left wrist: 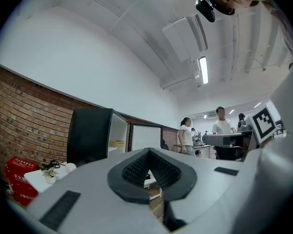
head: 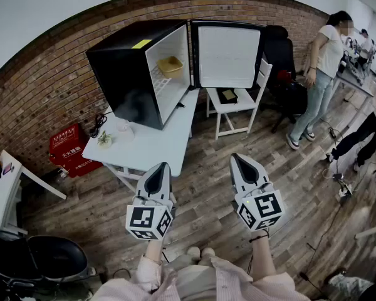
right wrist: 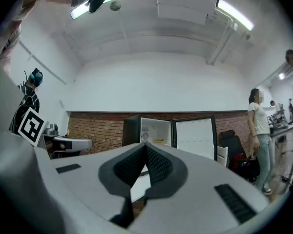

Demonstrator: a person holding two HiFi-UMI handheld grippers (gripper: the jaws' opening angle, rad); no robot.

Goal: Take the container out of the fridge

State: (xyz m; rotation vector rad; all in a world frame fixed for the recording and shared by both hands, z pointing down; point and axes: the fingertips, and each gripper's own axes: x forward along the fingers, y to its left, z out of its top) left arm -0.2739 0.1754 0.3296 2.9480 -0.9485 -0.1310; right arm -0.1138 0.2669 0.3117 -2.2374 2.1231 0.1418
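Now both my claws hang low over the wood floor (head: 207,168), well apart from the fridge and pointing toward it. My left claw (head: 163,167) has its jaws pressed together at the tips, with nothing between them. My right claw (head: 235,158) is the same: jaws closed, nothing held.

Ahead of me a white table (head: 156,143) stands against a brick wall. On it sits a black fridge (head: 122,68) with a white inside. Its door (head: 229,55) is swung fully open to the right. The container (head: 170,66), a shallow yellow tub, rests on the upper wire shelf (head: 160,80) inside the fridge, near the back. It is untouched by either claw.

Beside the table, below the open door, stands a white chair (head: 238,102) with a small dark thing on its seat. A red crate (head: 69,146) sits on the floor by the wall, left of the table. At far right a person (head: 319,74) in a white top and jeans stands side-on near another table.
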